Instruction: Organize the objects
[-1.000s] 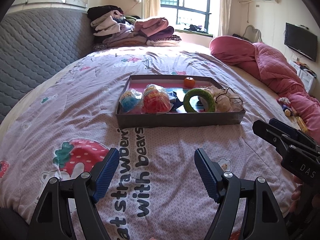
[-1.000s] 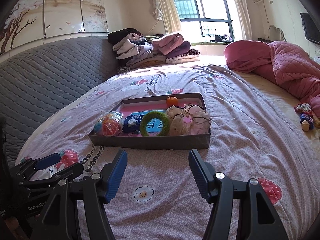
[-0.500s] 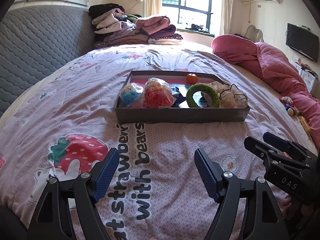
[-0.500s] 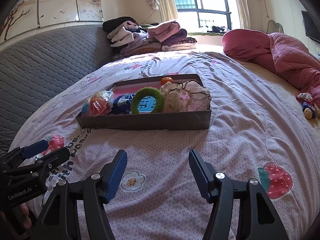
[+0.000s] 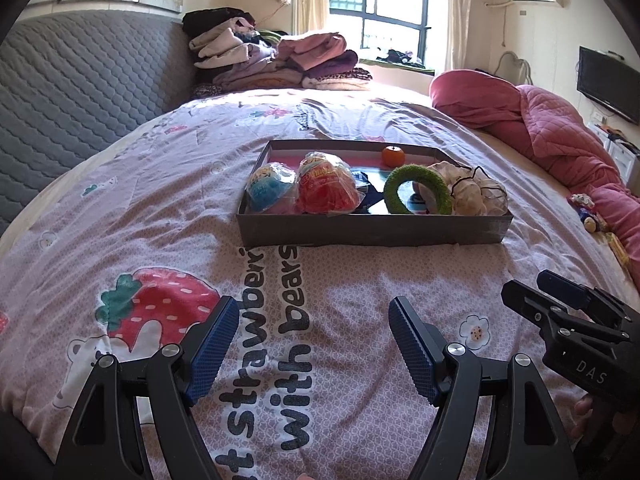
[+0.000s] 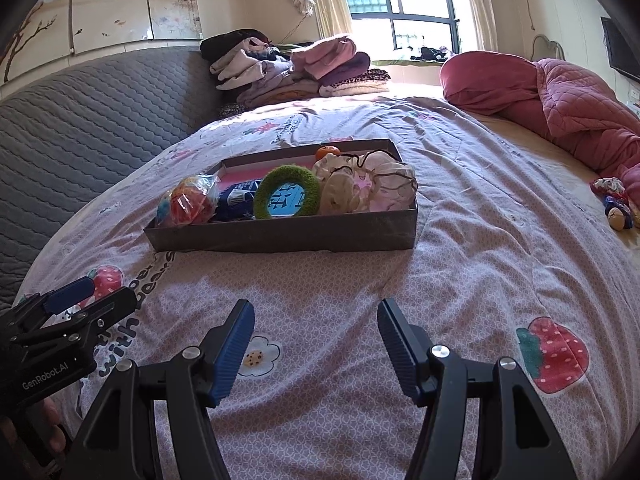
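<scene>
**Readable words on the bedspread and grippers**

The bedspread (image 5: 360, 280) carries dark print near its front edge, partly readable as "strawberr" and "with bears". The right gripper (image 5: 576, 364) is marked "DAS". The left gripper (image 6: 52, 364) reads "GenRobot.AI". The packages' print in the tray is too small to read.

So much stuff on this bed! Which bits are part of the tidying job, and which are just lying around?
Part of the job:
- grey tray
- green ring
- small orange
- two wrapped balls
- cream fabric bundle
- left gripper and right gripper, both open

Just lying about:
- folded clothes pile
- pink quilt
- small toys
</scene>
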Demonstrator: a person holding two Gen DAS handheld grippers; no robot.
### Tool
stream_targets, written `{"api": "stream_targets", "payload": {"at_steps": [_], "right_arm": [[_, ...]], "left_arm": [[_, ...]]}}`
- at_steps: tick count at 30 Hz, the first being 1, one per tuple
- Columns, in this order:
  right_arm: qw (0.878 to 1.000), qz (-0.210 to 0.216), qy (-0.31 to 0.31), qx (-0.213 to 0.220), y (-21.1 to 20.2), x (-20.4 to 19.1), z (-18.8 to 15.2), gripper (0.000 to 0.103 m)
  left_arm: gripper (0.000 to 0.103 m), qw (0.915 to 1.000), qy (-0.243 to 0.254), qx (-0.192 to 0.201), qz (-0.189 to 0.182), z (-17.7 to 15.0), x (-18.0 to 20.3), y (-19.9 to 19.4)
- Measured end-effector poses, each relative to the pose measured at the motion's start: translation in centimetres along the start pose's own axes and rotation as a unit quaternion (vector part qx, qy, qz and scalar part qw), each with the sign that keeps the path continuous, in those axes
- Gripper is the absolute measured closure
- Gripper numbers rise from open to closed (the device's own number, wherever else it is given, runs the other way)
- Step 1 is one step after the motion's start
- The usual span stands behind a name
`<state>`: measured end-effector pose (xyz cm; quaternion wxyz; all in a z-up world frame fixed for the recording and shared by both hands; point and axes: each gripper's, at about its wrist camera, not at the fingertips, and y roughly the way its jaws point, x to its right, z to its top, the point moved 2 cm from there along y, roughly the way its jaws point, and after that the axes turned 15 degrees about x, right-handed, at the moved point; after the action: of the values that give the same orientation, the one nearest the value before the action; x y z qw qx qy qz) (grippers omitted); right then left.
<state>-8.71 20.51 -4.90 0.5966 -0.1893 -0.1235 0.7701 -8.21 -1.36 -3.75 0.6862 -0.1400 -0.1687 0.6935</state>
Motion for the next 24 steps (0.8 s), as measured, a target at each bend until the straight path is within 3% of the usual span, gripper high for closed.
{"api": "stream_targets", "payload": {"at_steps": [24], "right_arm": [[1.0, 0.003, 0.003, -0.004, 0.09, 0.15, -0.23, 0.04]], "left_arm": [[0.025, 1.0, -0.001, -0.009, -0.003, -0.35, 0.03, 0.31]]}}
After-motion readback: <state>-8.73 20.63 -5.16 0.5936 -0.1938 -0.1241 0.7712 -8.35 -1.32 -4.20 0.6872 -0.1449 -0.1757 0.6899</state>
